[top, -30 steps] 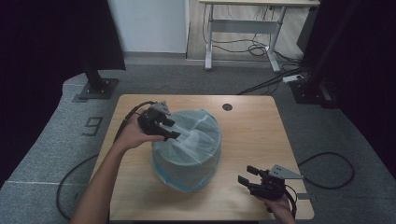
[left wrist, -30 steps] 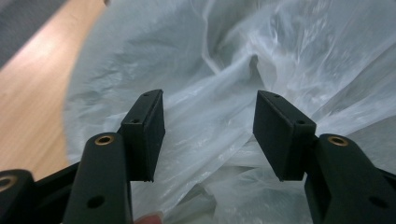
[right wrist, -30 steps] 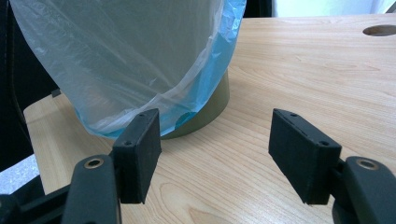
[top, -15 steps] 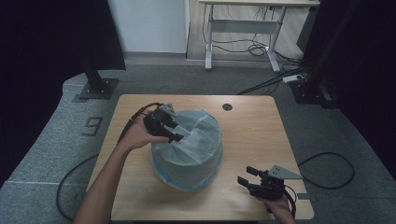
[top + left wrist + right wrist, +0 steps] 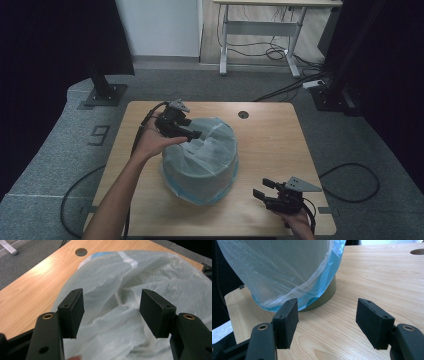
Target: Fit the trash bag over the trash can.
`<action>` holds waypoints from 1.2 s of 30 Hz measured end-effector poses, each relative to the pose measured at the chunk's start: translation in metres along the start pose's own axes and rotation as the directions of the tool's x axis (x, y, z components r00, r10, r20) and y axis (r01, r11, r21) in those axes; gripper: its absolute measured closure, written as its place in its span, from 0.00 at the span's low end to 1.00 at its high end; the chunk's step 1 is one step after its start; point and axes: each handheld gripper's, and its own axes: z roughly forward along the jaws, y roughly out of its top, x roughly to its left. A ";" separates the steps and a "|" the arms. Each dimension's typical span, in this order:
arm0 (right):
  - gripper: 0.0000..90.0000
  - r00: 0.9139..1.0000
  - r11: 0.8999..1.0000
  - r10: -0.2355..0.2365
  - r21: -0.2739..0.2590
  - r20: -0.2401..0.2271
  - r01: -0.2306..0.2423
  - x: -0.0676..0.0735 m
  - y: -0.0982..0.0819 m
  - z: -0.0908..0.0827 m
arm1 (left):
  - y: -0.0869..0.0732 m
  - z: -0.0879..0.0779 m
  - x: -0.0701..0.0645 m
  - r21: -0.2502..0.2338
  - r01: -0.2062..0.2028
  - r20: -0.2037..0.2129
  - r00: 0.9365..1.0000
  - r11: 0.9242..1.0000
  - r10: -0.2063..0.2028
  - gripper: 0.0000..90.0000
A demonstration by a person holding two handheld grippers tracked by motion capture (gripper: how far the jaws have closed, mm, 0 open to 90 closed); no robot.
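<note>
A round olive bin stands mid-table, draped in a pale blue translucent plastic bag. The bag is crumpled and sunken on top. My left gripper hovers at the bag's far-left top edge. Its jaws have just been opening, and loose folds of the bag lie beyond the pads without being pinched. My left gripper is open. My right gripper rests low near the table's front right, open with nothing between its pads. It points toward the bin's base and the bag's hem.
The wooden table has a round cable hole near its back edge. Bare wood lies right of the bin. Grey carpet, a stand base and a white desk frame are beyond the table. Cables trail on the floor.
The left hand has shifted slightly toward the bag's far side, and its jaws stand wider apart. The right gripper has stayed where it was.
</note>
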 end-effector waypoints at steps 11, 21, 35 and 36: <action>0.38 1.000 1.000 0.009 -0.012 0.006 -0.009 -0.002 0.000 -0.003 | 0.031 0.032 -0.013 0.057 0.008 0.007 1.000 0.998 -0.009 0.42; 0.38 1.000 1.000 0.014 -0.018 0.007 -0.014 -0.003 0.000 -0.005 | 0.039 0.071 -0.015 0.180 0.000 0.032 0.999 0.984 -0.006 0.43; 0.38 1.000 1.000 0.011 -0.018 0.007 -0.011 -0.004 0.001 -0.007 | 0.039 0.067 -0.019 0.158 -0.008 0.025 1.000 0.987 0.004 0.42; 0.38 1.000 1.000 0.012 -0.021 0.009 -0.012 -0.004 0.001 -0.007 | 0.039 0.061 -0.019 0.132 -0.007 0.028 1.000 0.991 0.003 0.42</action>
